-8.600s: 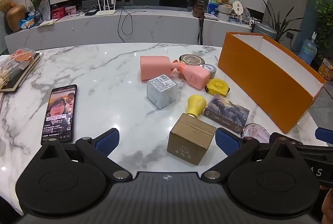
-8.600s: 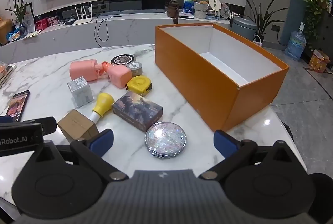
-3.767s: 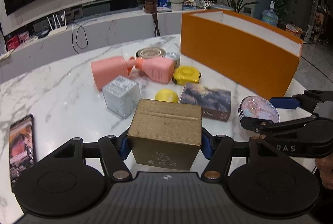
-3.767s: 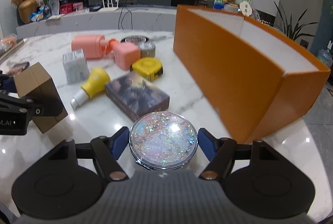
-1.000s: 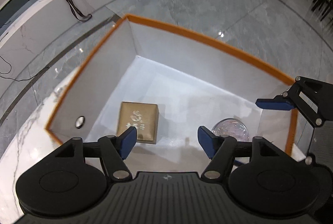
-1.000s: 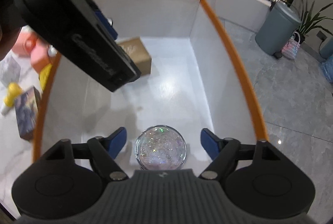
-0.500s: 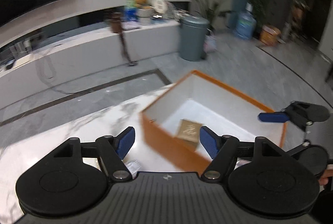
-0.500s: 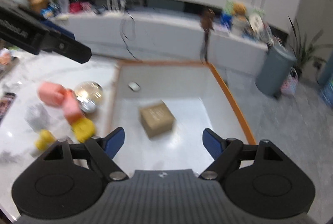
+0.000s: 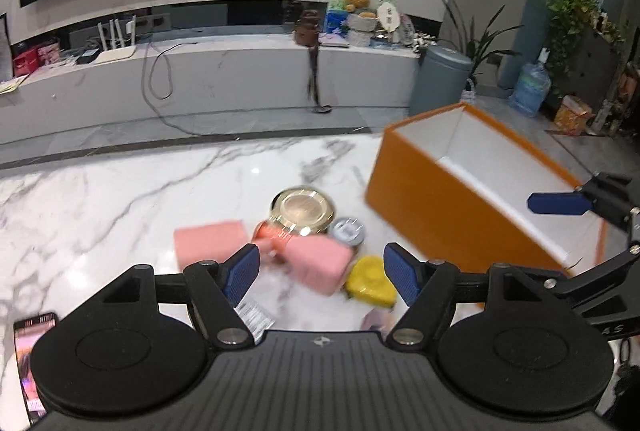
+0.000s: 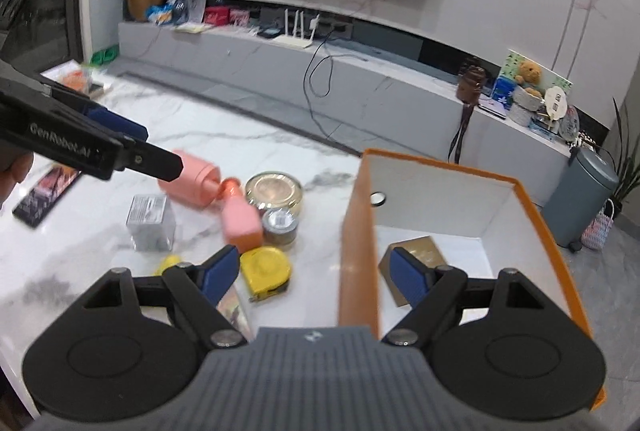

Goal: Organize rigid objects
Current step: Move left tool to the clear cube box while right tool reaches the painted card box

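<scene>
- Your left gripper (image 9: pixel 321 273) sits at the bottom centre of the left wrist view, its jaws apart with nothing between the blue pads; behind the gap lie the blurred table items.
- Your right gripper (image 10: pixel 310 277) is likewise spread and empty, low in the right wrist view, straddling the near wall of the orange box (image 10: pixel 358 231).
- The orange box fills the right half of that view; in the left wrist view it stands at right of centre (image 9: pixel 448 207).
- Inside it, the brown carton (image 10: pixel 416 251) lies on the white floor, partly hidden behind your right pad.
- On the marble table (image 10: pixel 80 251), left of the box, you have the pink bottle (image 10: pixel 240 221) lying against the pink cap (image 10: pixel 196 183), the gold round tin (image 10: pixel 274 191), a small silver tin (image 10: pixel 280 227) and the yellow tape measure (image 10: pixel 266 269) just below them.
- The grey cube box (image 10: pixel 150 217) stands at centre left; a phone (image 10: pixel 44 191) lies at the far left edge.
- Much of both frames is smeared.
</scene>
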Demonstrator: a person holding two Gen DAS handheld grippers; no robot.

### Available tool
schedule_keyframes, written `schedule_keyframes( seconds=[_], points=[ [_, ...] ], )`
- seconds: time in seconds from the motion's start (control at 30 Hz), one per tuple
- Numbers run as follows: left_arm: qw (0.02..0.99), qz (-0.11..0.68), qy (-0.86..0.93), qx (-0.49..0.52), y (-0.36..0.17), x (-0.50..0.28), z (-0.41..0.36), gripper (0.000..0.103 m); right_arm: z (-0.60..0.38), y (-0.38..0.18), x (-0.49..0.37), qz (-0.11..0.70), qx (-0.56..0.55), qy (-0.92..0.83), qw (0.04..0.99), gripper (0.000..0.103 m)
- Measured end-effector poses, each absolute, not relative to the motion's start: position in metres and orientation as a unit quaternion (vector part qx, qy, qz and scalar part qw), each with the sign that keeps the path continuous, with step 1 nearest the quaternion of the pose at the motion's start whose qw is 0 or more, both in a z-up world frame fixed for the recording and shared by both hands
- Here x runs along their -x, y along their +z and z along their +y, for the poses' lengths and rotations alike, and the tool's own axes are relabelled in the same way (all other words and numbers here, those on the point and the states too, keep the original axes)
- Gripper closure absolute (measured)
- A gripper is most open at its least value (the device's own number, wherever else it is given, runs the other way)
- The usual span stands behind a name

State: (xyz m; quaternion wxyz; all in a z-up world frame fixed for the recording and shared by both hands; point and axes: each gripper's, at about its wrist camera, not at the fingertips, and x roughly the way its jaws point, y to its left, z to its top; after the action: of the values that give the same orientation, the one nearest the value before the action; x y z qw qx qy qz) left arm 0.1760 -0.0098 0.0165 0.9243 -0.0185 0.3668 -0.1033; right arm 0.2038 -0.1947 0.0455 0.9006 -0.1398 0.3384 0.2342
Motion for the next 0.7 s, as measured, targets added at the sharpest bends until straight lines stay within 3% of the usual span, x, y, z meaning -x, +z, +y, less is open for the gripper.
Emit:
schedule_keyframes(
  seconds=[0.4,0.7],
  points=[
    [0.915,0.400,-0.021,0.056,-0.047,-0.160,0.017,0.019,-0.162,0.002,-0.203,0.391,0.175,0.232,0.873,0.022],
    [0.922,0.386,0.013,0.017,-0.047,-0.160,0.011,0.016,-0.145,-0.025,-0.197,0.423,0.198,0.253,0.848,0.022]
  ],
)
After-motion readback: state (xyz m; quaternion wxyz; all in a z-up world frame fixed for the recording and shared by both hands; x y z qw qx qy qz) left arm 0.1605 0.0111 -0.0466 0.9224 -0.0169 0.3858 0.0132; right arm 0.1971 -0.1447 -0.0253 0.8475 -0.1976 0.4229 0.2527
